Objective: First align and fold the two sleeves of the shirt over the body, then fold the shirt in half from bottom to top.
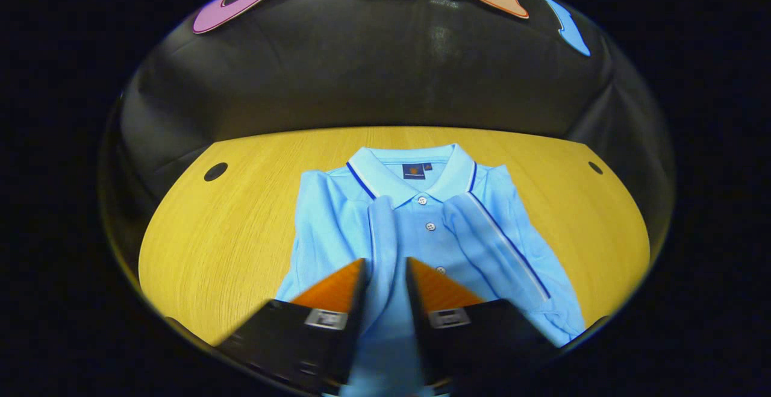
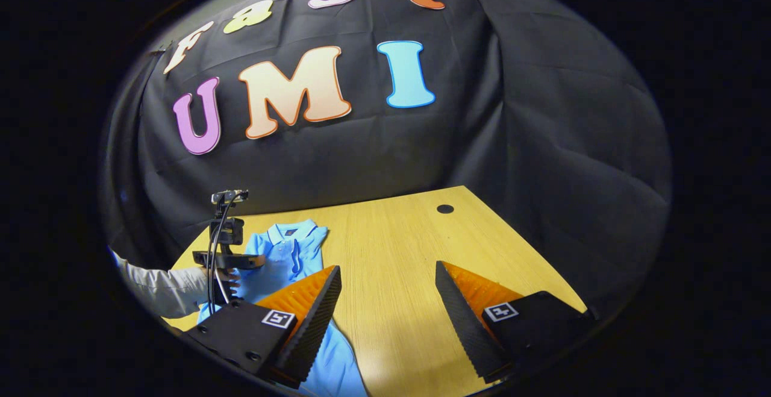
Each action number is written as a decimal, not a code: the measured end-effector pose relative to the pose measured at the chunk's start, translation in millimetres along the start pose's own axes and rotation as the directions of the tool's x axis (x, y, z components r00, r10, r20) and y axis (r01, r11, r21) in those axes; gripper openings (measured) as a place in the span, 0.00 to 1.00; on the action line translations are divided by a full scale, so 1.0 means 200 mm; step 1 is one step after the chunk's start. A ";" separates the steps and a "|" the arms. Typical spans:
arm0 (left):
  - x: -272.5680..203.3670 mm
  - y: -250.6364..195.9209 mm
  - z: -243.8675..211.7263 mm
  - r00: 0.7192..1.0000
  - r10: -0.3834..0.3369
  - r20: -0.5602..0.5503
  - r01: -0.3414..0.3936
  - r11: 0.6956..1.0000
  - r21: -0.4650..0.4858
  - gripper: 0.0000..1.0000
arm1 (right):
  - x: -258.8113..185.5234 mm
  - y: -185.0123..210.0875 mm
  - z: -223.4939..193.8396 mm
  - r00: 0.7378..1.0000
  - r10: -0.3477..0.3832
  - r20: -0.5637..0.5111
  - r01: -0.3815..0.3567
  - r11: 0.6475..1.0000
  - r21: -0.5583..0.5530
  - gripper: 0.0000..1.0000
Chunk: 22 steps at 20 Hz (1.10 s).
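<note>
Shirt [image 1: 421,228] lies flat on the wooden table [image 1: 229,228], collar [image 1: 415,171] toward the booth's black back wall [image 1: 385,71], light blue with dark piping and a buttoned placket. Both sleeves are folded in over the body, one sleeve [image 1: 382,246] running down beside the buttons, the other sleeve [image 1: 500,246] angled across with its striped edge showing. Left gripper [image 1: 385,276] hovers low over the shirt's lower middle, fingers narrowly parted with a fold of the near sleeve between them; whether they actually pinch the cloth, I cannot tell. Over to the right gripper view: right gripper [image 2: 388,291] sits out to the side above bare table, jaws spread wide, holding nothing. From there the shirt [image 2: 283,258] shows at the table's far left, and above it the other gripper's body with its cabled camera mast [image 2: 226,228], held by a hand [image 2: 226,276] coming out of a light sleeve [image 2: 162,288]. Two dark round holes [image 1: 215,171] mark the table's far corners.
</note>
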<state>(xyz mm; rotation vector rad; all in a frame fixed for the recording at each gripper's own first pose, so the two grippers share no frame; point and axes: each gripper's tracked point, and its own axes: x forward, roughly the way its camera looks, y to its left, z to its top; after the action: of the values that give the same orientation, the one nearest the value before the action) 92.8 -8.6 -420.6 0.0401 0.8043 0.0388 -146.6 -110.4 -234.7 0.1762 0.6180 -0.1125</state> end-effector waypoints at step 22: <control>-1.38 0.53 -0.80 0.991 0.107 0.077 -0.107 0.994 -0.005 0.93 | -0.25 0.32 -0.71 0.984 0.126 -0.125 -0.141 0.983 -0.116 0.94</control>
<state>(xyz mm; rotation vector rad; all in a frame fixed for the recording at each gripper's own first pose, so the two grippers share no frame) -215.4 87.2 -328.5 0.0840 0.7240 0.1384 -258.2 -16.6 -310.8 0.1031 0.7264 0.0672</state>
